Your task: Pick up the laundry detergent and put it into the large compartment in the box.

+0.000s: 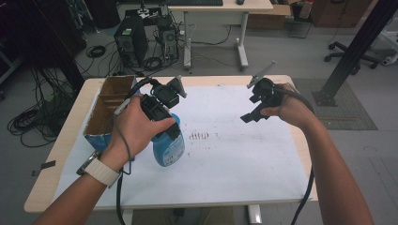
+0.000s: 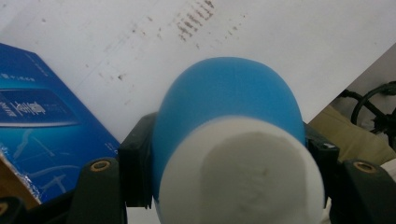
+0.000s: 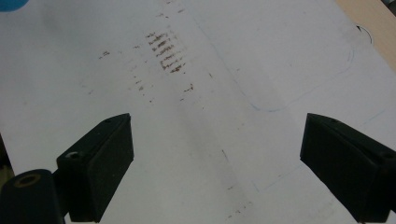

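A blue bottle (image 1: 168, 148) with a white cap (image 2: 243, 177) is held over the white sheet (image 1: 225, 154) at the table's left. My left gripper (image 1: 171, 129) is shut on the bottle's upper part, its black jaws pressing both sides of the blue bottle (image 2: 224, 98). My right gripper (image 1: 248, 116) hovers above the right half of the sheet, held in a hand. In the right gripper view my right gripper (image 3: 215, 168) stands wide open, with only the stained sheet (image 3: 196, 70) between its jaws.
A blue-sided cardboard box (image 1: 107, 110), open on top, stands at the table's left edge, and the blue box (image 2: 37, 121) lies close beside the bottle. Brown smudges (image 1: 199, 136) mark the sheet's middle. Computers, cables and a desk lie on the floor beyond.
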`<state>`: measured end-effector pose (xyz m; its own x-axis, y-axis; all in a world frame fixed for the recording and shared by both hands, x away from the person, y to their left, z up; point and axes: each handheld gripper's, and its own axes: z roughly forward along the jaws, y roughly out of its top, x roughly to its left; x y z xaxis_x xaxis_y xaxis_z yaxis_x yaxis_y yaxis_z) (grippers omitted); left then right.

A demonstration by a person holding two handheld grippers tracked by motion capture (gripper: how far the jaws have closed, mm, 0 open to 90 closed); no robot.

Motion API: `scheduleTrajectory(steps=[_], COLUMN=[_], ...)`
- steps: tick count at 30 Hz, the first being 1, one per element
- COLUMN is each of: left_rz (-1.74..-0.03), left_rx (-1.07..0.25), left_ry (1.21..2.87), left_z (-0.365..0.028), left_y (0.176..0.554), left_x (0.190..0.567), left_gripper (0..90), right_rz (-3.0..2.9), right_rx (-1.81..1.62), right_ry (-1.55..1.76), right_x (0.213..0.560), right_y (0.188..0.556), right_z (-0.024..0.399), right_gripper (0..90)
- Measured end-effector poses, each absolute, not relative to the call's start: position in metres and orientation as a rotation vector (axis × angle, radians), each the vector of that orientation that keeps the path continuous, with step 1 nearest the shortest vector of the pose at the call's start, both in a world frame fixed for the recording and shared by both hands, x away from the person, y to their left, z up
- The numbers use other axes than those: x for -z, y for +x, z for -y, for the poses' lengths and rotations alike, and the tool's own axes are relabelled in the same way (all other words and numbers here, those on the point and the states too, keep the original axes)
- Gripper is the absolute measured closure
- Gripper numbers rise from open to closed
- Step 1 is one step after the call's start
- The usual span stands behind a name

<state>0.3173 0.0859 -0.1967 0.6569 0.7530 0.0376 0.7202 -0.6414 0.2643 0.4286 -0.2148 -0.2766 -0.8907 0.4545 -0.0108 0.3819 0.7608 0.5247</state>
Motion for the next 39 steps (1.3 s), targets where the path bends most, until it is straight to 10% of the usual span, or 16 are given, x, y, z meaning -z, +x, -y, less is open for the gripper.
scheduleTrajectory(steps=[39], left_rz=[-1.465], left_rx=[-0.278], left_ry=[2.498], left_z=[-0.114], left_y=[0.338], left_x=[0.134], left_gripper=[37.1], right_rz=[-2.820], right_rx=[-0.807], right_ry=[0.649], right_x=[0.277], right_y=[0.431], right_z=[0.216], right_gripper=[9.6])
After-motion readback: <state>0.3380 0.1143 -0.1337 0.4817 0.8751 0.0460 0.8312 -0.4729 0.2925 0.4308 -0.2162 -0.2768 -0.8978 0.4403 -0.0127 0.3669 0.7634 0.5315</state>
